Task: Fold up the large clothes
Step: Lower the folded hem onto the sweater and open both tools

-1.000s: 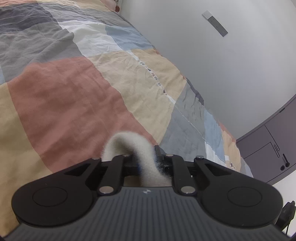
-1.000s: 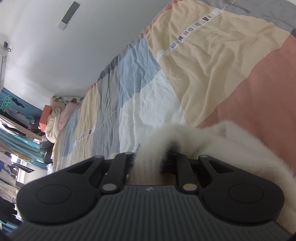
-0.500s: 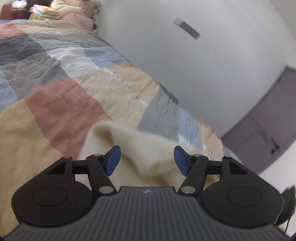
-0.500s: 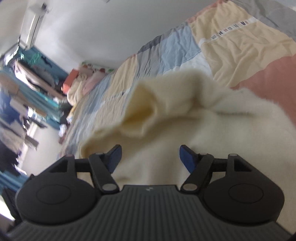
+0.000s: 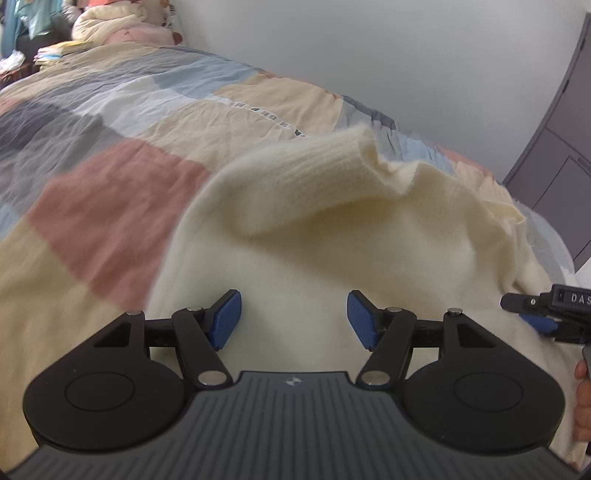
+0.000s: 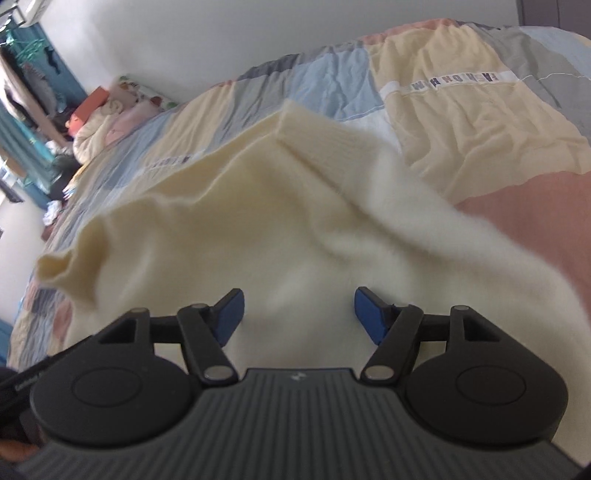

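A cream knitted sweater (image 5: 332, 236) lies folded on the patchwork bedspread (image 5: 110, 192), its ribbed cuff (image 5: 306, 173) lying across the top. My left gripper (image 5: 294, 319) hovers just above the sweater, open, blue pads apart with nothing pinched. Part of the right gripper (image 5: 543, 314) shows at the right edge of the left wrist view. In the right wrist view the same sweater (image 6: 258, 221) spreads out below my right gripper (image 6: 299, 315). Its jaws are apart and closing slightly, with no fabric between the pads.
The bedspread (image 6: 461, 122) has beige, pink, blue and grey patches. A white wall (image 5: 406, 55) runs along the bed's far side and a grey door (image 5: 561, 155) stands at the right. Pillows and bundled bedding (image 5: 122, 26) sit at the head. A hand (image 5: 581, 398) shows at the right edge.
Both grippers were shut on cream fabric a second ago. They let go, opened wide, drew back and rolled level, and the sweater now lies on the bed.
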{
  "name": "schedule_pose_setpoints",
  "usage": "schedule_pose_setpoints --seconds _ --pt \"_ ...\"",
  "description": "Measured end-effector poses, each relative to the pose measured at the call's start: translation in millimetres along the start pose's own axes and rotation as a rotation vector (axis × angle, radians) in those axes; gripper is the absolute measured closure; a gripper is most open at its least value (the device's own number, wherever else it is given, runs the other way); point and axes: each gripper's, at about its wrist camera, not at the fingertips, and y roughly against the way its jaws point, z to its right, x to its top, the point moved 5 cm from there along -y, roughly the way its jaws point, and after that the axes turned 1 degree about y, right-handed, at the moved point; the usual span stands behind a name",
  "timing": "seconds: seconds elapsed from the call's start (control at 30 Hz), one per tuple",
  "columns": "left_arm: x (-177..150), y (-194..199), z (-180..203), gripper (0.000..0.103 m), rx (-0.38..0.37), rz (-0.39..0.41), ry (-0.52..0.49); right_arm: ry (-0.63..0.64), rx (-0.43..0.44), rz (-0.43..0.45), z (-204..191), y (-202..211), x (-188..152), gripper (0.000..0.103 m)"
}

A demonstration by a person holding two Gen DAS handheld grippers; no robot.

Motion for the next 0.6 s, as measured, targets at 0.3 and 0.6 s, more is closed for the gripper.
schedule_pose_setpoints --seconds 0.3,0.6 --pt "35.9 -42.5 -20.7 0.034 0.028 0.071 0.069 0.007 -0.018 0.009 3.2 -36.2 21.7 0.028" --pt "35.2 -74.9 -34.9 0.034 0.006 0.006 0.108 0.173 -0.066 0.071 -13.7 -53.1 28.4 0.021"
